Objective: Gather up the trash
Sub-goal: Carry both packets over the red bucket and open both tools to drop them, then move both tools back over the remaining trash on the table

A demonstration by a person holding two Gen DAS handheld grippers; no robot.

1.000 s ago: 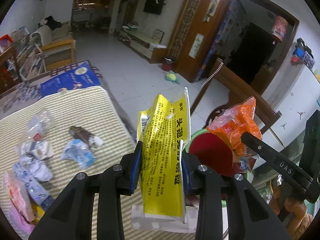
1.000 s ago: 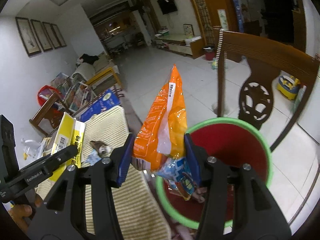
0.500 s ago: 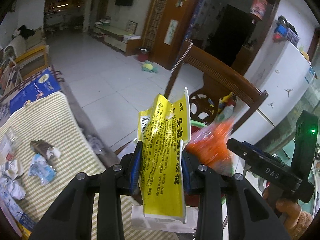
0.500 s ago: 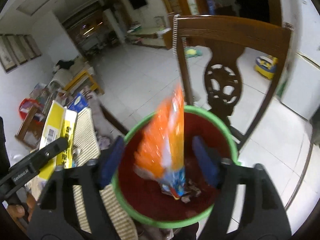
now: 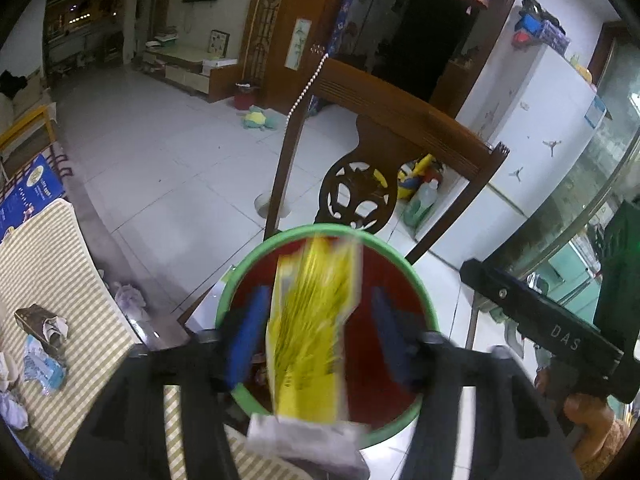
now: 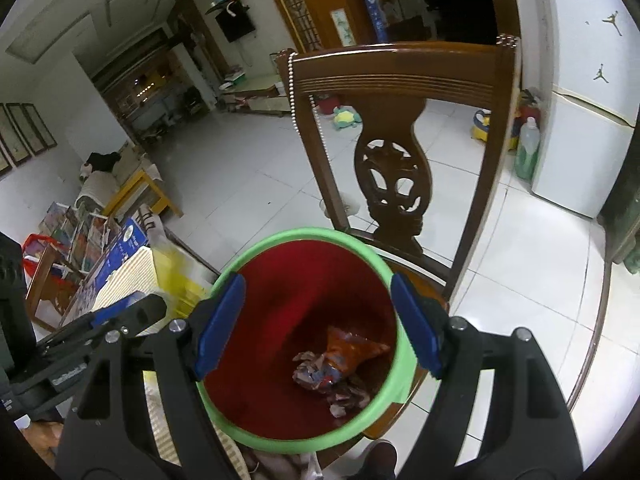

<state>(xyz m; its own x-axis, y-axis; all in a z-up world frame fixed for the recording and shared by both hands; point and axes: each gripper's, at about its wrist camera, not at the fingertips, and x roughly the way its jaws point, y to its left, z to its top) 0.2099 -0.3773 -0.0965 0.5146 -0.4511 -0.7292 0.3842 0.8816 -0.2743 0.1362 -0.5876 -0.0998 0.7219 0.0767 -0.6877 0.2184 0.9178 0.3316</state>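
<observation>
A red bucket with a green rim (image 5: 304, 229) (image 6: 316, 234) stands on a wooden chair's seat. My left gripper (image 5: 316, 336) hangs over it with its jaws opening. A yellow packet (image 5: 312, 320), blurred, sits loose between the blue pads and is slipping down toward the bucket. My right gripper (image 6: 318, 324) is open above the bucket with nothing between its pads. An orange packet (image 6: 352, 352) lies crumpled on the bucket's bottom among other scraps. In the right wrist view the left gripper (image 6: 120, 320) and the yellow packet (image 6: 176, 276) show at the left.
The wooden chair back (image 5: 400, 120) (image 6: 400, 68) rises just behind the bucket. A striped tablecloth (image 5: 48, 272) at the left carries several wrappers (image 5: 40, 320). A white fridge (image 5: 540, 120) stands at the right. The right gripper's arm (image 5: 540, 320) and a hand (image 5: 588, 412) are beside the bucket.
The right gripper opened and the orange packet dropped into the bucket. The left gripper carried the yellow packet over the bucket, and its jaws have spread off the packet.
</observation>
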